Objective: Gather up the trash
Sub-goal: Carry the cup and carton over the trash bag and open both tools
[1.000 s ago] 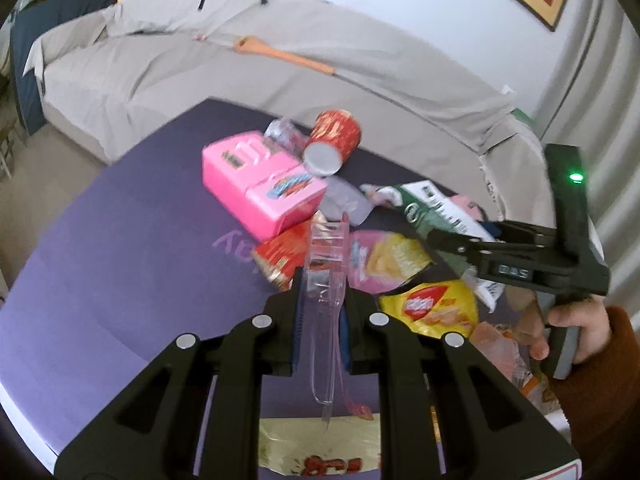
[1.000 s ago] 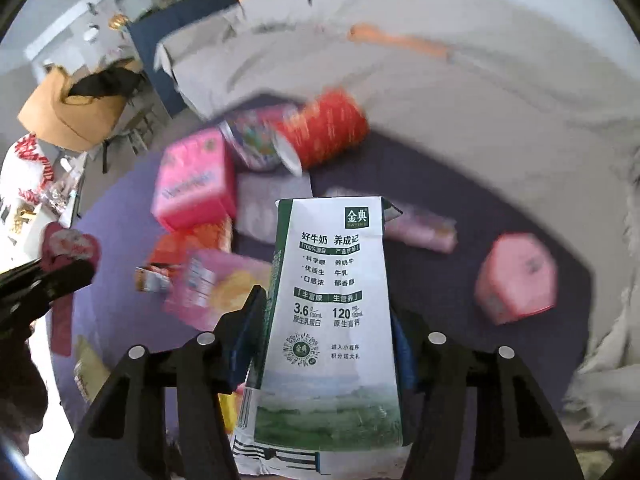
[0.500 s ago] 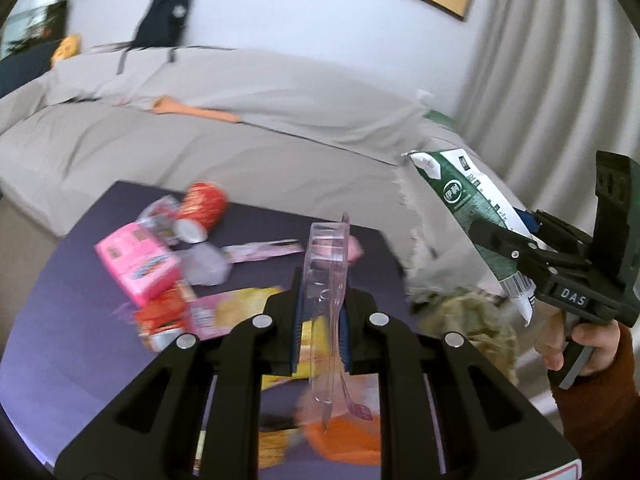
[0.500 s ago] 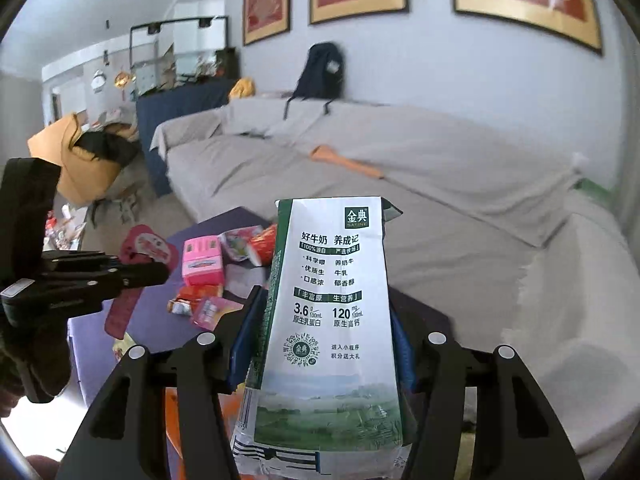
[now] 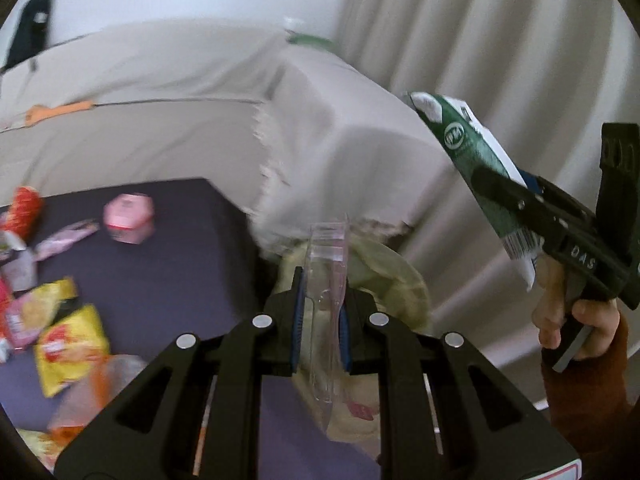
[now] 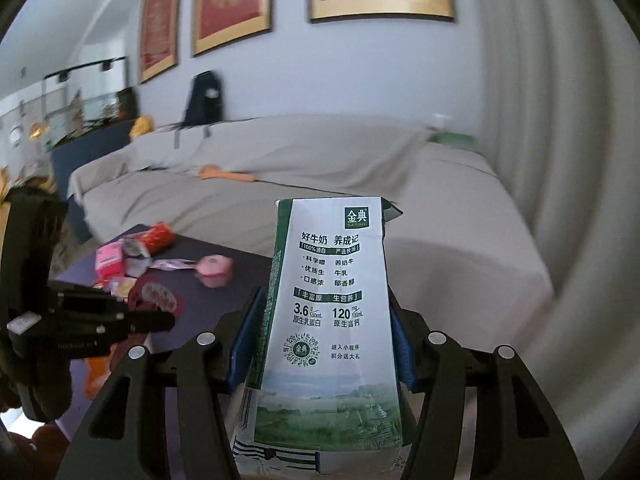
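Note:
My left gripper (image 5: 322, 312) is shut on a clear plastic blister pack (image 5: 326, 276) that stands upright between its blue pads. Just beyond it, past the purple table's (image 5: 168, 248) right corner, lies a pale yellow-green bag (image 5: 392, 272). My right gripper (image 6: 324, 336) is shut on a green and white milk carton (image 6: 332, 300), held upright; in the left wrist view the carton (image 5: 472, 148) hangs tilted at the right, above that bag. In the right wrist view the left gripper (image 6: 160, 318) shows the pack's red backing (image 6: 154, 294).
Loose trash remains on the table: a red can (image 5: 24, 208), a pink box (image 5: 128, 218), yellow snack bags (image 5: 68, 344) and wrappers. A grey-covered sofa (image 5: 340, 128) runs behind, with curtains (image 5: 500, 40) at the right. A hand (image 5: 576, 320) grips the right tool.
Both grippers have swung right and risen, away from the trash heap toward the table's right corner and the sofa's end. Each still holds its item; the bag has come into view.

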